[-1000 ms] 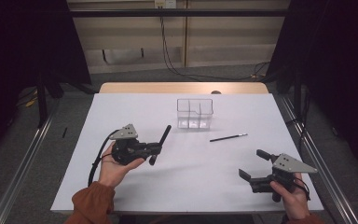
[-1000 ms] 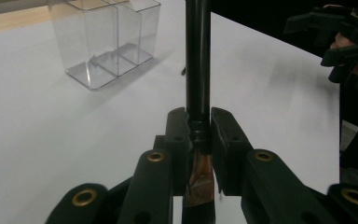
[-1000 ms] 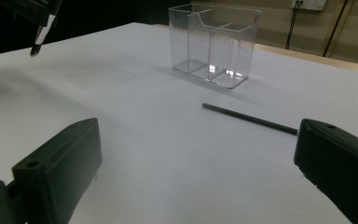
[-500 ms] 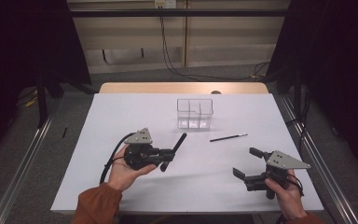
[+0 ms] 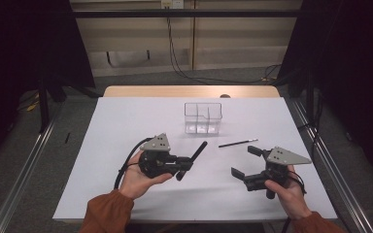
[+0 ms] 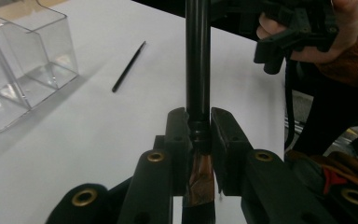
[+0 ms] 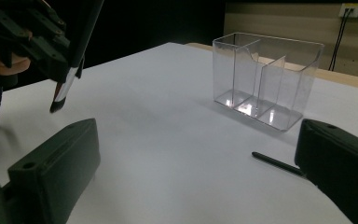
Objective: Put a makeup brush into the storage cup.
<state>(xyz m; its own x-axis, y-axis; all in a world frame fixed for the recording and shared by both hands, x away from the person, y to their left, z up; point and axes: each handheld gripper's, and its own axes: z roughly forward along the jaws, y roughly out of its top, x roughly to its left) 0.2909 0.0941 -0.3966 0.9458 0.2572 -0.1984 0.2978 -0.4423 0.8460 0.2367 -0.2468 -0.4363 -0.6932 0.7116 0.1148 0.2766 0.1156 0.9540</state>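
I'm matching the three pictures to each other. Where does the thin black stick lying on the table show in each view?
High view: the thin black stick lies right of centre, below and right of the clear organizer.
Left gripper view: upper left of centre, right of the organizer.
Right gripper view: lower right, its end behind the right jaw.
Shared landmark: the clear organizer.

A white sheet covered the desk (image 5: 126, 121), whose pale wooden edge showed along the far side. Grey carpet (image 5: 24, 160) lay around it, crossed by metal rails (image 5: 29, 165) (one on each side). Beyond stood a beige panelled wall (image 5: 141, 43) with hanging black cables (image 5: 175, 53), flanked by dark curtains (image 5: 19, 48). Light fell evenly from above.
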